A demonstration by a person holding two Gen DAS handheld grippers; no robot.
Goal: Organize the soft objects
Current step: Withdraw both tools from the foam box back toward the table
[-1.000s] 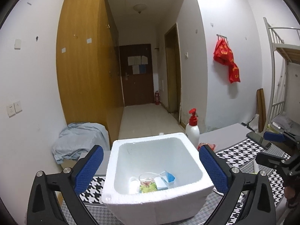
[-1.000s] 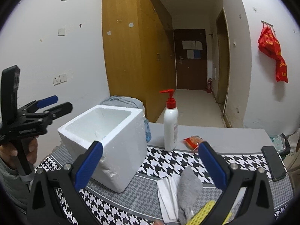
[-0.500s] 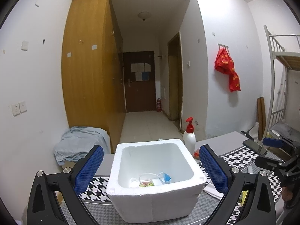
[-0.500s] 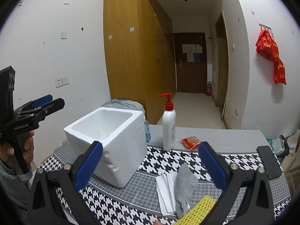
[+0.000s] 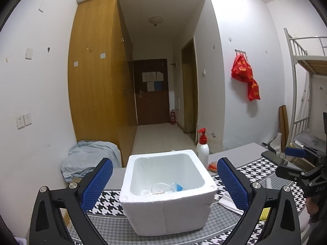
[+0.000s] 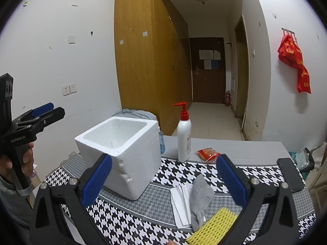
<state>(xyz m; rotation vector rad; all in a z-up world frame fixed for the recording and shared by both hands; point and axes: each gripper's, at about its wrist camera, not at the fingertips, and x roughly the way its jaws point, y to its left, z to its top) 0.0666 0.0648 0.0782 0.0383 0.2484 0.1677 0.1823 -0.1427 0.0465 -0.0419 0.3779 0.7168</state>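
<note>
The left claw (image 5: 164,181) hangs wide open and empty, its blue pads straddling the white foam box (image 5: 167,196), probably because the box is the bin for the soft things; a few small items already lie at its bottom. The right claw (image 6: 163,180) is equally wide open, holding nothing. Just ahead of and below it on the houndstooth worktop (image 6: 126,214) lie the grey cloth (image 6: 200,198), overlapping a white folded sheet (image 6: 179,202), and the yellow sponge (image 6: 212,228) closest to it. Beyond stand a pump bottle (image 6: 184,136) and a red packet (image 6: 207,153), clear of the reach. A black phone (image 6: 289,173) lies to the right claw's right.
</note>
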